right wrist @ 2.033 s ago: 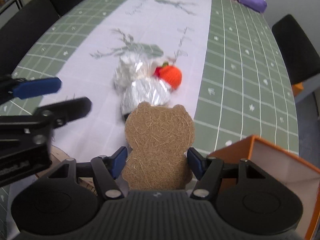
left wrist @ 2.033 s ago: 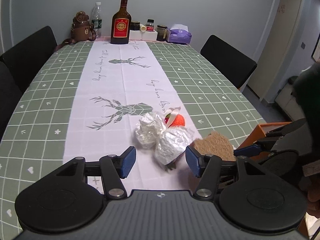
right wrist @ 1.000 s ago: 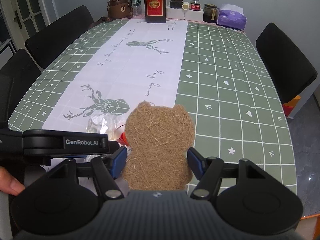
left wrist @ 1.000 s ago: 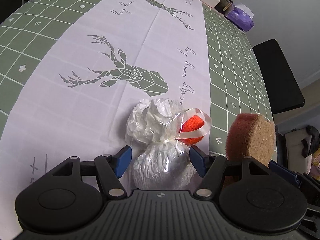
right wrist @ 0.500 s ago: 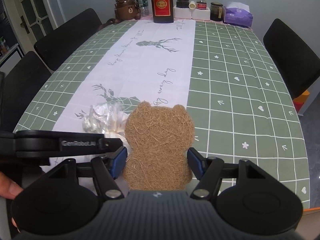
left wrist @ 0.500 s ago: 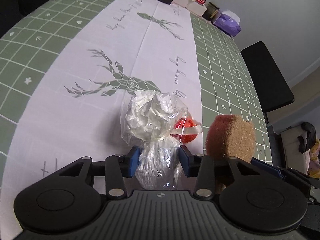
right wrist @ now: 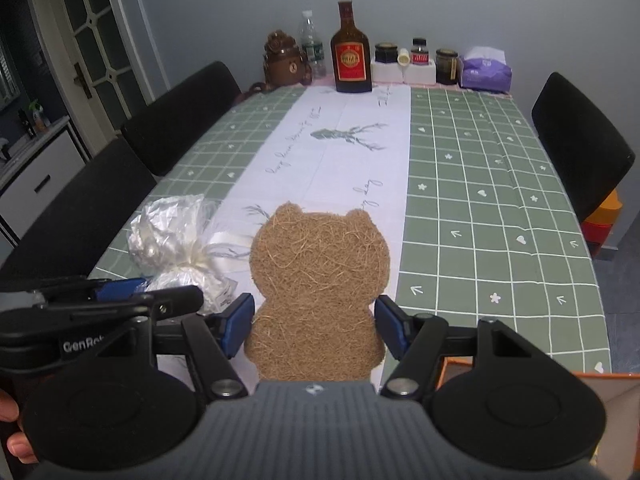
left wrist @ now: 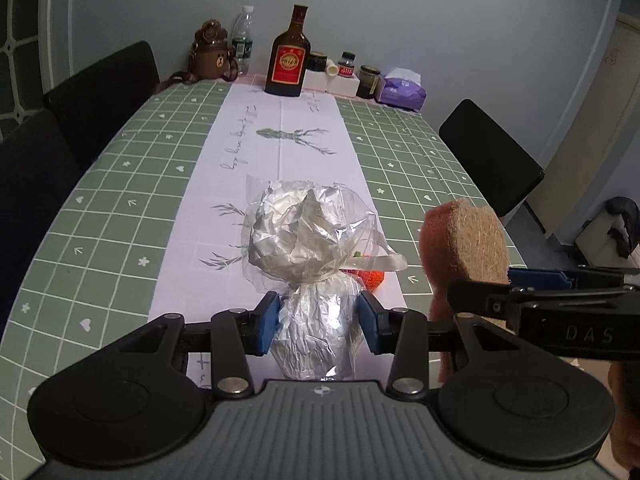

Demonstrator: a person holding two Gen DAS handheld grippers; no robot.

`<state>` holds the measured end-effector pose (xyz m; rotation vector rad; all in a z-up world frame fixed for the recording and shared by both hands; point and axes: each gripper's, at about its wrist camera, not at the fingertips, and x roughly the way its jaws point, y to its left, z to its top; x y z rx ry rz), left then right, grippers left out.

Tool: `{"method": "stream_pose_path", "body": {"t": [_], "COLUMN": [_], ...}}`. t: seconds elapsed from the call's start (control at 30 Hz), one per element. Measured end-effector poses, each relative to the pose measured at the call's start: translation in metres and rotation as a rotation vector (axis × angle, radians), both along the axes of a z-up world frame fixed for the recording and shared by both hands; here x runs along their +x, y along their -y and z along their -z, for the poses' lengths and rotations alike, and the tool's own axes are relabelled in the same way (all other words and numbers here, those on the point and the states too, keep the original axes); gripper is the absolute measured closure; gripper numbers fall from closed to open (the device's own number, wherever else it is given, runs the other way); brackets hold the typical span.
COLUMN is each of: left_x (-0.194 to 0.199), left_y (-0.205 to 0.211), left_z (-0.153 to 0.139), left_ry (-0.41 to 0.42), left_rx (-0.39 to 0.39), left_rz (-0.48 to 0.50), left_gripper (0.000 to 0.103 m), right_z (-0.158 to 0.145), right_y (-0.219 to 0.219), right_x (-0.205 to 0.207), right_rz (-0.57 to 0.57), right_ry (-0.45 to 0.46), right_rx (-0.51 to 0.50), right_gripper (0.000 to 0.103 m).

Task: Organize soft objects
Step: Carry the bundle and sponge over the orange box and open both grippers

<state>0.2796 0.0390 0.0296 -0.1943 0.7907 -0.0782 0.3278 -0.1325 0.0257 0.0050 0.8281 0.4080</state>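
two soft items held up, one in each gripper

the foil bundle (left wrist: 316, 320) is pinched at its lower bulb by the left gripper (left wrist: 318, 322), whose blue pads are pressed on either side just below the tied neck; that narrow waist is judged the firmest place to hold a crumpled, yielding thing. it is seen at the lower centre of the left wrist view, apparently lifted clear of the counter (left wrist: 120, 208). the bear-shaped fibre pad (right wrist: 320, 292) is clamped by its narrower lower part in the right gripper (right wrist: 316, 328), flat face toward the camera, at the lower centre of the right wrist view. both are probably held this way for carrying to the orange box (right wrist: 600, 392), part of which shows at the lower right of that view.

the bundle is made of crinkled silver foil under clear film, in two lobes, with a pale ribbon loop at the neck. an orange knitted item (left wrist: 370, 276) is seen just behind it; whether it is attached cannot be told. the pad is coarse, tan and matted, with two small ears.
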Motion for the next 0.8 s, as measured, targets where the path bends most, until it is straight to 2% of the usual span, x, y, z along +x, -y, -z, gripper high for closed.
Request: {"method": "stream_pose_path", "body": {"t": [0.27, 0.43, 0.6, 0.8], "left_x": [-0.059, -0.102, -0.139, -0.166], "left_y": [0.015, 0.027, 0.047, 0.073], "left_z": [-0.036, -0.049, -0.048, -0.035], "left_ry": [0.123, 0.200, 0.238, 0.248], "left_rx": [0.026, -0.021, -0.064, -0.091], "left_rz": [0.065, 0.114, 0.198, 0.307], "left_gripper": [0.055, 0.055, 0.055, 0.055], "right_z": [-0.043, -0.061, -0.064, -0.050], "right_y": [0.019, 0.037, 0.065, 0.101], "right_x": [-0.072, -0.123, -0.170, -0.219], "right_rz": [0.014, 0.024, 0.054, 0.108], "right_ry": [0.091, 0.153, 0.161, 0.174], "right_rx": [0.036, 0.019, 0.038, 0.070], "right_gripper": [0.038, 0.038, 0.038, 0.038]}}
